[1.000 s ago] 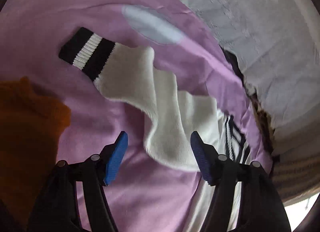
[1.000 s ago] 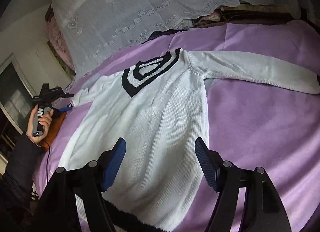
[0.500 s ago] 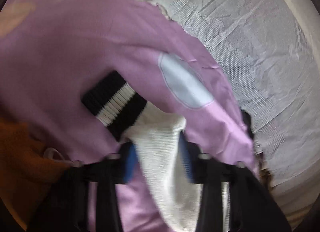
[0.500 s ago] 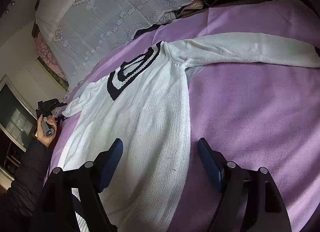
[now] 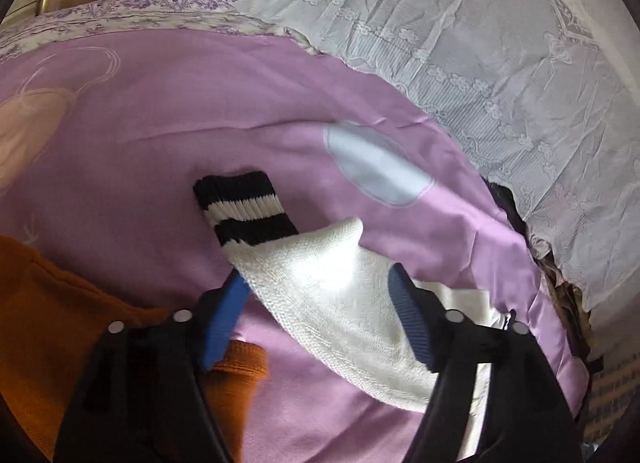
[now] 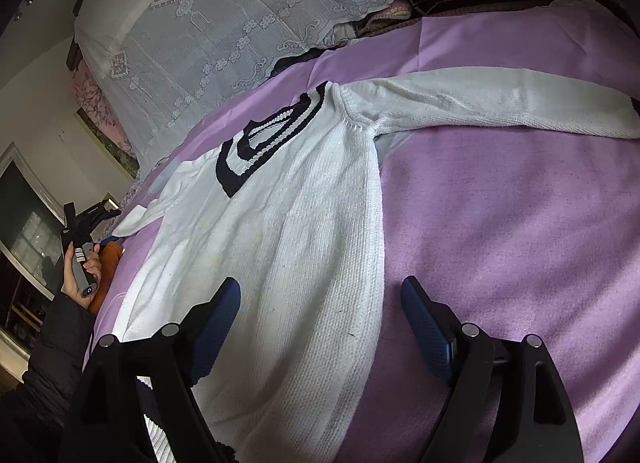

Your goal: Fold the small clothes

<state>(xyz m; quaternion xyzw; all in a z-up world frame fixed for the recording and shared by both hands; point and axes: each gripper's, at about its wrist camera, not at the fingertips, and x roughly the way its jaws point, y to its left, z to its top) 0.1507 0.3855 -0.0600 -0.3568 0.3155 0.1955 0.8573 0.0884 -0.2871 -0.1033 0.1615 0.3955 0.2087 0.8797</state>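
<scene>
A white knit sweater (image 6: 288, 247) with a black-and-white V collar (image 6: 260, 143) lies flat on the purple bedspread (image 6: 500, 223). Its right sleeve (image 6: 480, 103) stretches out to the right. Its left sleeve (image 5: 328, 291), ending in a black-and-white cuff (image 5: 244, 207), is humped up between the blue pads of my left gripper (image 5: 318, 275). Those jaws are opening and the pads do not squeeze the knit. My right gripper (image 6: 320, 285) hovers over the sweater's lower right side, jaws opening, nothing between them. A hand holds the left gripper (image 6: 110, 211) at the far left.
An orange garment (image 5: 48, 303) lies under the left gripper's left finger. A white lace cover (image 5: 480, 43) drapes over the bedding behind the bedspread. A dark cabinet (image 6: 24, 231) stands at the left. Bare purple bedspread lies right of the sweater body.
The left gripper closed on the sleeve below the cuff, then spread its jaws again, leaving the sleeve humped up; its view tilted upward. The right gripper's jaws widened slightly.
</scene>
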